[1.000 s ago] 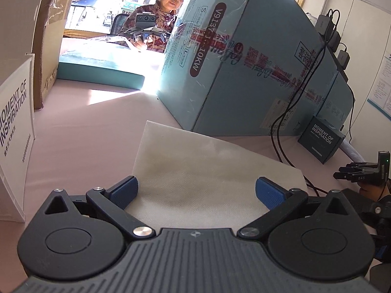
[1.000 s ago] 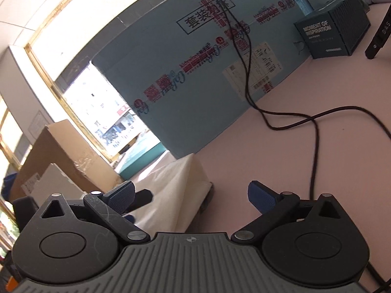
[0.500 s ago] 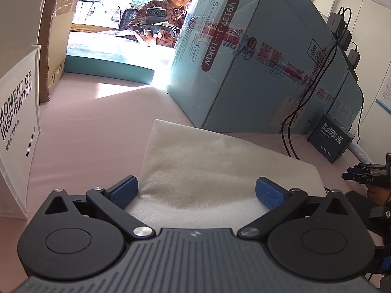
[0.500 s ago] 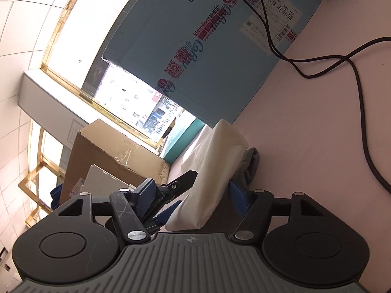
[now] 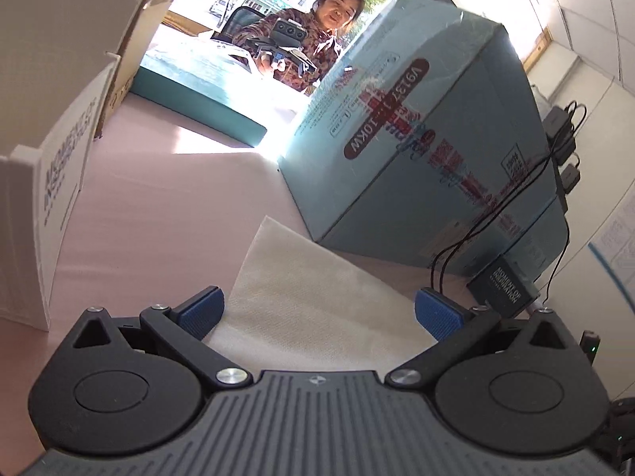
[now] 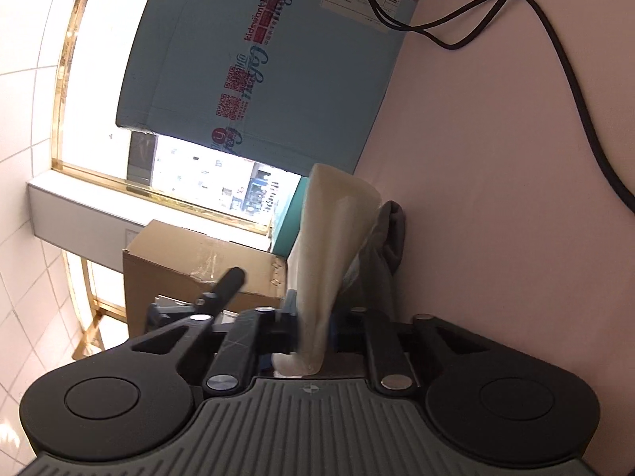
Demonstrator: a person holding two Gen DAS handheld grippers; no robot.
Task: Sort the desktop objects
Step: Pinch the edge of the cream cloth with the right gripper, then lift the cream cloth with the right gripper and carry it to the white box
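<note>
A cream cloth (image 5: 313, 301) lies on the pink desk, its near part between the blue pads of my left gripper (image 5: 319, 313), which stands open around it. In the right wrist view the same cloth (image 6: 329, 246) rises as a folded edge off the desk, and my right gripper (image 6: 311, 333) is shut on its near end. The left gripper's black finger (image 6: 222, 285) shows just left of that cloth. Something grey (image 6: 393, 234) hangs under the lifted cloth.
A big teal carton (image 5: 428, 166) stands behind the cloth, with black cables (image 5: 488, 218) down its side. A small dark box (image 5: 504, 289) sits at its foot, a white box (image 5: 43, 206) at the left. A person (image 5: 317, 27) sits beyond with grippers. A brown carton (image 6: 198, 261) stands far left.
My right gripper rolled onto its side, closed on the cloth's edge and lifted it. The left gripper tilted and stayed open over the cloth.
</note>
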